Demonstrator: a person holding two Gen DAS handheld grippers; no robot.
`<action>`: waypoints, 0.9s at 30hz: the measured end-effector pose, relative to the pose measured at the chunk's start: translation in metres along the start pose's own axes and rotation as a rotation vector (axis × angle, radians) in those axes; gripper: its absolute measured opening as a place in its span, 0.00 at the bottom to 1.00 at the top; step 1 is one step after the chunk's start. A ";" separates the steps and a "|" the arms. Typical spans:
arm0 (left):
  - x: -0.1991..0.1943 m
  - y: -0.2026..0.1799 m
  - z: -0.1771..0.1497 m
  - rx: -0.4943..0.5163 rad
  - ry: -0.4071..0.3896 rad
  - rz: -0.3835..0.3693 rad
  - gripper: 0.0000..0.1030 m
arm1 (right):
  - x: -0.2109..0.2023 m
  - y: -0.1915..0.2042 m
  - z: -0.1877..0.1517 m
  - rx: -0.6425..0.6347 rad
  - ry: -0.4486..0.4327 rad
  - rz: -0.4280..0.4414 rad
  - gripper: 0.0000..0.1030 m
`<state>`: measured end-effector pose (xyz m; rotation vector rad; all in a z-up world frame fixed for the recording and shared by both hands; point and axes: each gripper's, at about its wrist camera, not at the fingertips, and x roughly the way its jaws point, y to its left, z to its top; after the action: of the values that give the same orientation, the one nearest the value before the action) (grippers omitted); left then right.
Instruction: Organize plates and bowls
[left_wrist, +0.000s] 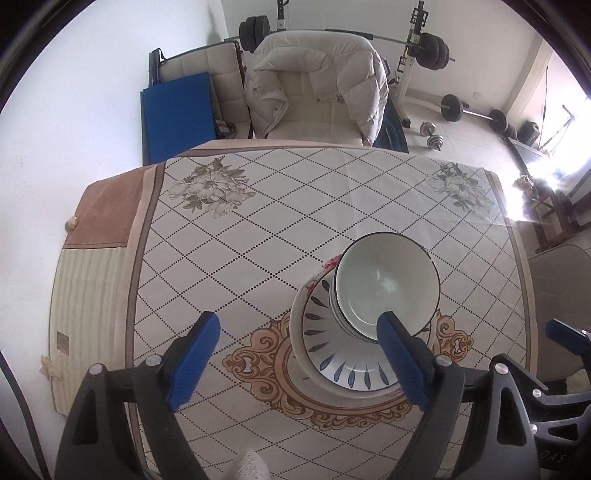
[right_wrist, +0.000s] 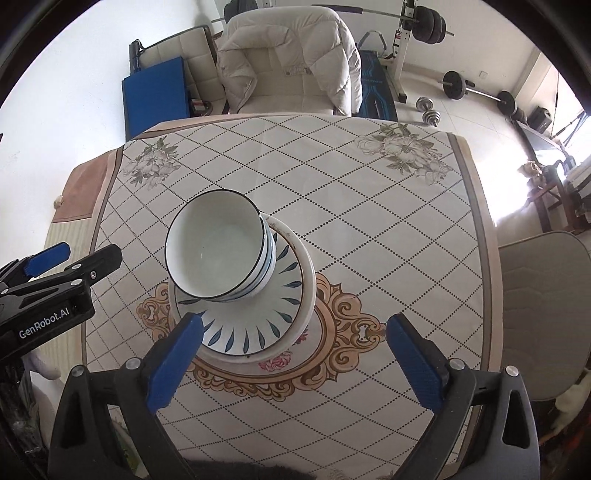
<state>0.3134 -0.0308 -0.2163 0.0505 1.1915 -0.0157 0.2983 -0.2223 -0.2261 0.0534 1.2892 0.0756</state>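
A stack of dishes stands on the table's middle medallion. Nested white bowls with dark rims (left_wrist: 388, 280) (right_wrist: 218, 247) sit on a plate with blue leaf marks (left_wrist: 332, 354) (right_wrist: 255, 321), which lies on a rose-patterned plate (left_wrist: 330, 264) (right_wrist: 284, 360). My left gripper (left_wrist: 299, 354) is open and empty, above the table just left of the stack, its right finger in front of the bowls. My right gripper (right_wrist: 295, 358) is open and empty, above the stack's near right side. The left gripper also shows in the right wrist view (right_wrist: 48, 273).
The table carries a diamond-patterned cloth (left_wrist: 280, 221) (right_wrist: 369, 206) with flower prints. A chair with a cream jacket (left_wrist: 317, 81) (right_wrist: 288, 55) stands at the far edge. A grey chair (right_wrist: 539, 302) is at the right. Weights lie on the floor (left_wrist: 472, 110).
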 end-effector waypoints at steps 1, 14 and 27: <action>-0.009 0.000 -0.003 -0.006 -0.013 -0.007 0.85 | -0.009 0.003 -0.005 0.001 -0.016 -0.011 0.98; -0.125 -0.003 -0.059 -0.083 -0.235 0.035 0.85 | -0.127 0.001 -0.068 0.006 -0.211 -0.057 0.98; -0.209 -0.039 -0.128 -0.132 -0.294 0.041 0.99 | -0.226 -0.021 -0.142 -0.035 -0.341 -0.008 0.98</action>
<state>0.1152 -0.0663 -0.0705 -0.0429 0.8947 0.0887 0.0999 -0.2627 -0.0512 0.0295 0.9475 0.0780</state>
